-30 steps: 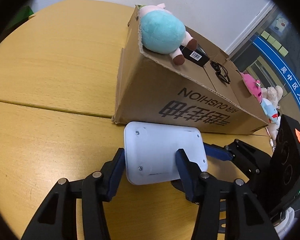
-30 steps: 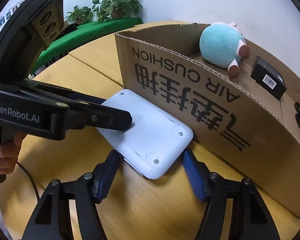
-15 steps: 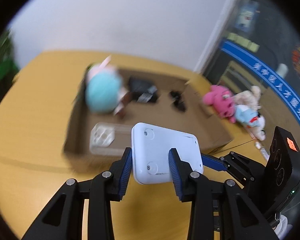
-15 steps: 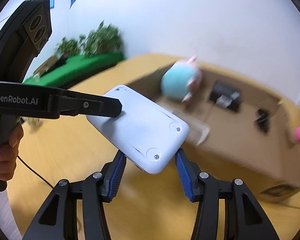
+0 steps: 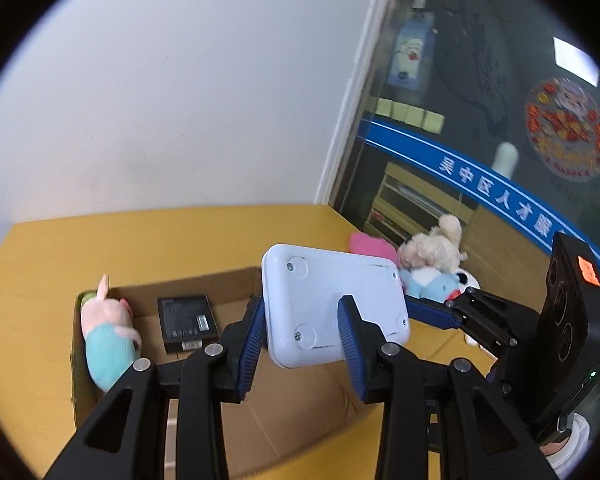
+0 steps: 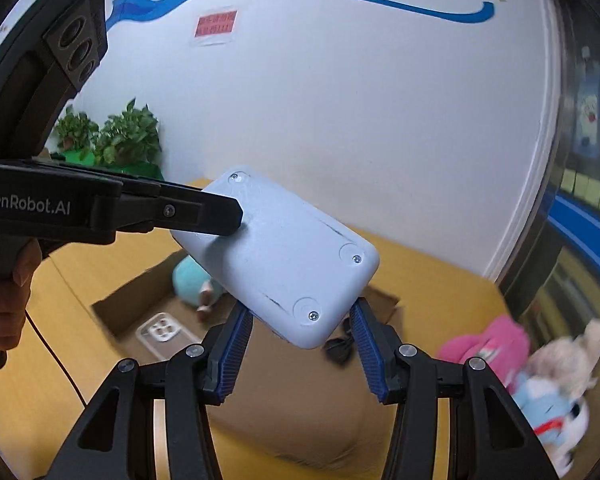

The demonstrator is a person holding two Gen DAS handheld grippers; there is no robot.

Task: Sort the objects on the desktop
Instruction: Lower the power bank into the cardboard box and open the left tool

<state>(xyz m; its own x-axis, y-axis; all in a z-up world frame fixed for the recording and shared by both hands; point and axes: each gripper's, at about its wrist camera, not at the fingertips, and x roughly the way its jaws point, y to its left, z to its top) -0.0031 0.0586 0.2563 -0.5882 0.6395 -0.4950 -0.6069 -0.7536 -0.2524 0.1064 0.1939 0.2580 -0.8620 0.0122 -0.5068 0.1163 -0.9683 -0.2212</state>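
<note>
- Between your two grippers hangs the white device (image 5: 332, 304), screw side toward the cameras, and both hold it: the left gripper (image 5: 303, 336) is clamped across one short end, the right gripper (image 6: 300, 354) across the opposite end.
- A second ago that device lay flat on the desk (image 5: 140, 240) against the outer wall of the cardboard box (image 5: 292, 412), and your right jaws stood wider around its corner. Now they have closed in on it and you have raised it clear of the desk.
- Held tilted, it now sits in the air above the open box, so the lift is done and, as I judge it, the carry is nearly over too.
- Below it, the box floor shows a teal plush (image 5: 108, 344) by the left wall, a black packet (image 5: 186, 324) beside it, a clear tray (image 6: 162, 330) nearer the front, and dark glasses (image 6: 338, 346) under your right fingers.
- To my eye the bare cardboard in the middle is the best landing spot; lower both ends together so the device does not twist out of one grip.
- Outside the box, on the desk to the right, a pile of soft toys (image 5: 432, 264) waits, which suggests sorting is not yet finished.
</note>
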